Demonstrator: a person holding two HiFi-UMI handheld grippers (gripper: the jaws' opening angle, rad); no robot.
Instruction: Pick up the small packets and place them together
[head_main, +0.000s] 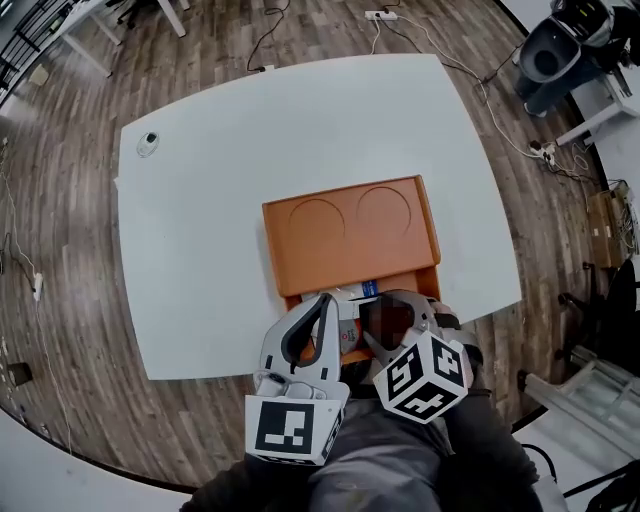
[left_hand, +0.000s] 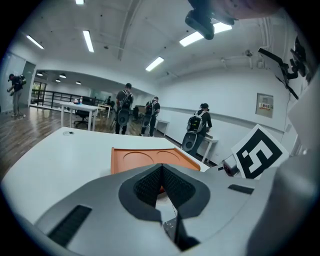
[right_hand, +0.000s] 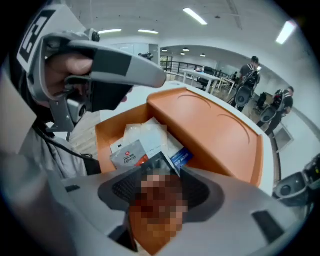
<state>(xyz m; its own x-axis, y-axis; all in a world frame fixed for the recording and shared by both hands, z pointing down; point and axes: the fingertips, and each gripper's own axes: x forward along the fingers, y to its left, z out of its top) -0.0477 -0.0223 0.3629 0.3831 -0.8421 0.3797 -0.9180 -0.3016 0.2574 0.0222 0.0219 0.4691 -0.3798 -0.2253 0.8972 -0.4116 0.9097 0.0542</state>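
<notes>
The packets (right_hand: 145, 136) lie in a loose heap in the near compartment of the tray (right_hand: 215, 130): pale ones at the back, a grey packet (right_hand: 129, 155) with a red mark on top, and a blue packet (right_hand: 182, 157) against the dividing wall. In the head view only a bit of the heap (head_main: 362, 291) shows past the grippers.

A dark packet (right_hand: 159, 161) stands between the fingers of the right gripper (right_hand: 160, 186), just above the heap. The fingers are spread wide to either side of it, and a blurred patch covers its middle, so no pressing of the pads on it can be made out. This gripper (head_main: 388, 312) points steeply down into the compartment.

The left gripper (left_hand: 161, 167) is just beside it, nearly level, over the tray's near left corner (head_main: 322, 305). Its fingertips meet. A pale sliver shows in the gap behind them, and I cannot tell what it is.

The far part of the tray (head_main: 350, 240) is flat with two round recesses, both bare. The tray sits on a white table (head_main: 220, 220), close to its near edge, and a small disc (head_main: 148, 144) lies well apart at the far left corner.
</notes>
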